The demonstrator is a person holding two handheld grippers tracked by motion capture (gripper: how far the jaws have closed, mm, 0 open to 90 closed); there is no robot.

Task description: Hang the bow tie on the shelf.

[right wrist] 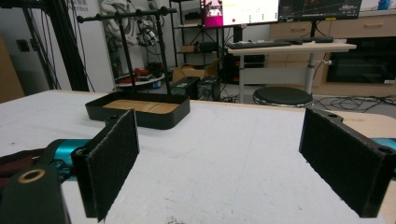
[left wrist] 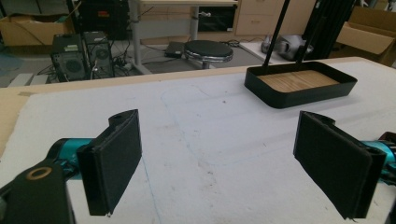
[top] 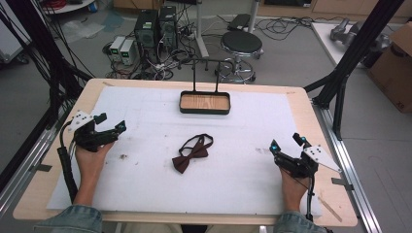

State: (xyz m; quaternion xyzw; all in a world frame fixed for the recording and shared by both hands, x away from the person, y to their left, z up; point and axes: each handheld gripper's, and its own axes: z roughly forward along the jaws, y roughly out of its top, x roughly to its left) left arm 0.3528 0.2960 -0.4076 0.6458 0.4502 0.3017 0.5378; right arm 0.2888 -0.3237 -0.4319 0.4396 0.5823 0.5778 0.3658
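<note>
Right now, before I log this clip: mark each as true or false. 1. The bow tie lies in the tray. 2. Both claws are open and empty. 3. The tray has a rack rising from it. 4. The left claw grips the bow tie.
1. False: the bow tie lies on the white mat, short of the tray.
2. True: left claw and right claw stand open, nothing between them.
3. True: a black rack rises from the tray.
4. False: it is apart from the bow tie.

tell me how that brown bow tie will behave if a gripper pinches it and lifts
The bow tie looks like soft fabric lying flat, so it would probably sag. Its thin strap loop would likely dangle. It seems light and unlikely to roll or slip from padded jaws.
</note>
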